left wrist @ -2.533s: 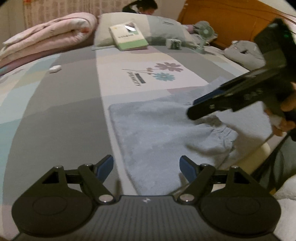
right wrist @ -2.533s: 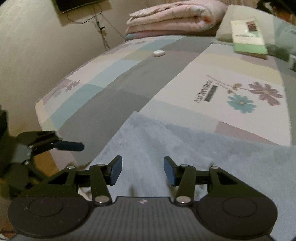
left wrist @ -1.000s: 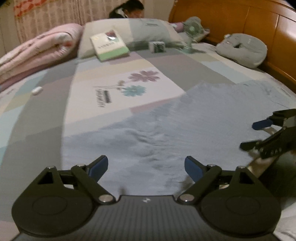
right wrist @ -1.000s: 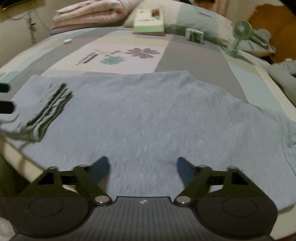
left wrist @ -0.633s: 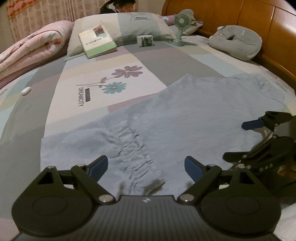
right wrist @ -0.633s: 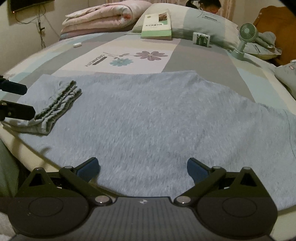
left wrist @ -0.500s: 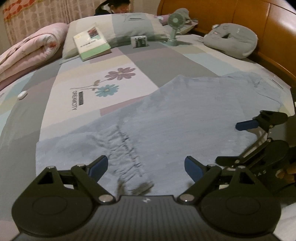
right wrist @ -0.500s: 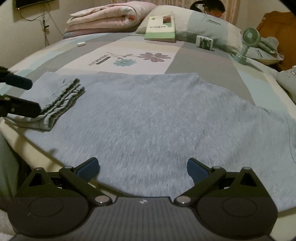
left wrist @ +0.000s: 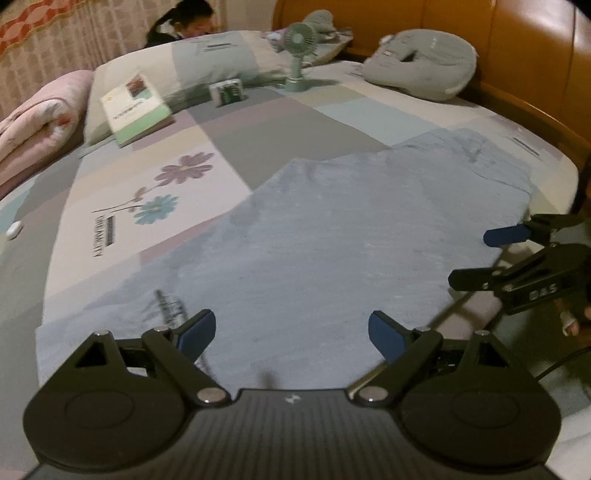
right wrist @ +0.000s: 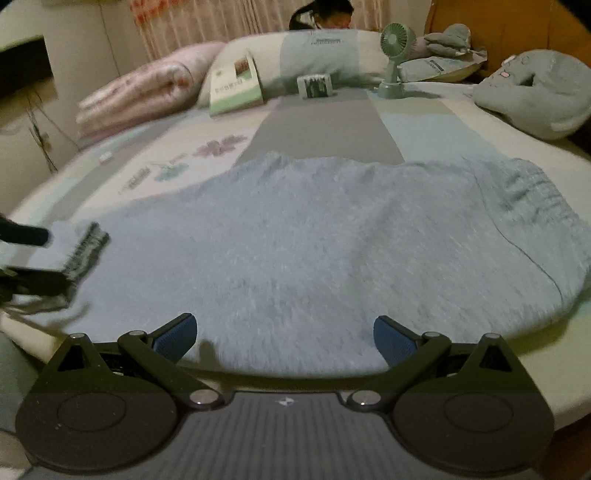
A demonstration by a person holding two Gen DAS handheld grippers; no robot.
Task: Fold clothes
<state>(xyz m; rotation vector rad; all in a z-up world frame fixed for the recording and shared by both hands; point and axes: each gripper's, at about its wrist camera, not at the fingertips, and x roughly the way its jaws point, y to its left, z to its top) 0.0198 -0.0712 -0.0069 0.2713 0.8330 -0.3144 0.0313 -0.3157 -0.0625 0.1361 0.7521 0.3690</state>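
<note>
Both the left gripper [left wrist: 291, 334] and right gripper [right wrist: 284, 334] hover spread wide, empty, over the blue fleece garment [right wrist: 332, 251] lying flat on the bed [left wrist: 258, 136].

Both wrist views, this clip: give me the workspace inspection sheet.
Surface: bed with patchwork sheet.
Job's things: light blue garment spread flat near the bed's edge, gathered cuff at each end.
Clutter: book, small box, green fan, grey cushion, pink quilt.
Grippers: left gripper open above the garment; right gripper open, empty.
Cables: thin dark cord, lower right.
Surroundings: wooden headboard, curtain, a person behind the pillows.
</note>
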